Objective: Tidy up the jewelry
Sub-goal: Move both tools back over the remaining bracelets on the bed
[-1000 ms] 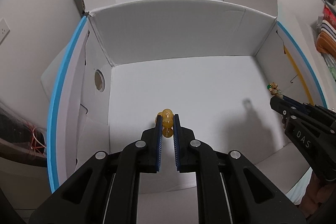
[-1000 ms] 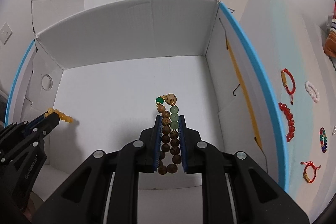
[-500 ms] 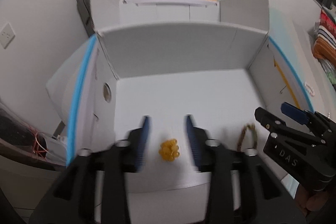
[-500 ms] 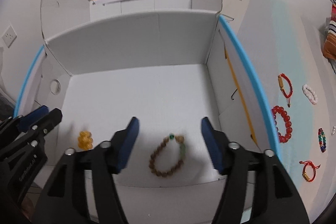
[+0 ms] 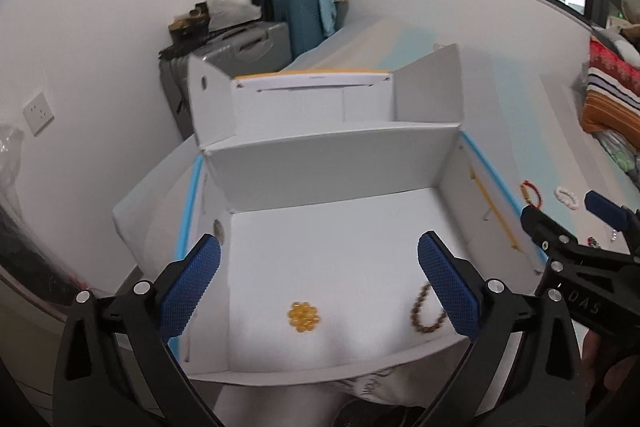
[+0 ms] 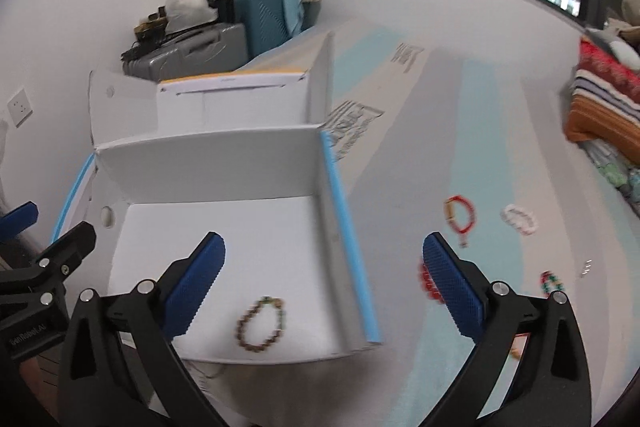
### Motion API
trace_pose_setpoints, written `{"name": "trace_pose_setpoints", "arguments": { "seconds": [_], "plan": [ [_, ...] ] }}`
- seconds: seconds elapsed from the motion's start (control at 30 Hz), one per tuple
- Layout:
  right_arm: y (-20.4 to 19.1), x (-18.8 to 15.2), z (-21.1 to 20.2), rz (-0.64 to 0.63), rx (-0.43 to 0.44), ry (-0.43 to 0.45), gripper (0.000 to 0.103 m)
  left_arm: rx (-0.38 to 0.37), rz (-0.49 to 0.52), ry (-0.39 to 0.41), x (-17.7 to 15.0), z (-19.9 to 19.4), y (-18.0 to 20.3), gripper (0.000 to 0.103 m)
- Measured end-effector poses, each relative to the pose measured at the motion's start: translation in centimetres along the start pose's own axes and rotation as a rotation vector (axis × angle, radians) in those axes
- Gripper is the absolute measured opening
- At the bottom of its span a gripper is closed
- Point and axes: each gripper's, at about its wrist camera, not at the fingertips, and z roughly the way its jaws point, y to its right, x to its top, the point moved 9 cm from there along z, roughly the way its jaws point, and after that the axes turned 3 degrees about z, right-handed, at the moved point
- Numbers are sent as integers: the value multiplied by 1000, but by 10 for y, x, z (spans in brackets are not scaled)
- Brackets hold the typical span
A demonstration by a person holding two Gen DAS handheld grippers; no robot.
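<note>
A coiled yellow bead bracelet [image 5: 304,316] lies on the floor of the open white box [image 5: 332,163], near its front edge. A brown wooden bead bracelet [image 6: 260,323] with green beads lies to its right, also seen as a brown loop [image 5: 426,311] in the left wrist view. My left gripper [image 5: 319,245] hangs above the yellow bracelet, jaws opening wide, nothing between them. My right gripper [image 6: 324,245] hangs above the box's right wall [image 6: 348,239], jaws opening wide and empty.
On the pale blue and white table to the right of the box lie a red cord bracelet [image 6: 460,217], a white one [image 6: 519,219], a red bead one [image 6: 428,281] and a multicoloured one [image 6: 552,283]. Suitcases [image 6: 192,47] stand behind the box, folded bedding [image 6: 604,107] at far right.
Both grippers went from shut on their bracelets to wide open. The yellow and brown bracelets dropped onto the box floor. Both grippers rose and drew back from the box.
</note>
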Motion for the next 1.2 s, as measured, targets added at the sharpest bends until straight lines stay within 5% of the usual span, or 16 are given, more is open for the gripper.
{"name": "trace_pose_setpoints", "arguments": {
  "seconds": [0.77,1.2],
  "plan": [
    [249,-36,-42,149,-178,4,95,-267,209,5,-20,-12,234,97],
    [342,-74,3,228,-223,-83,95,-388,316,-79,-58,25,350,97]
  ]
}}
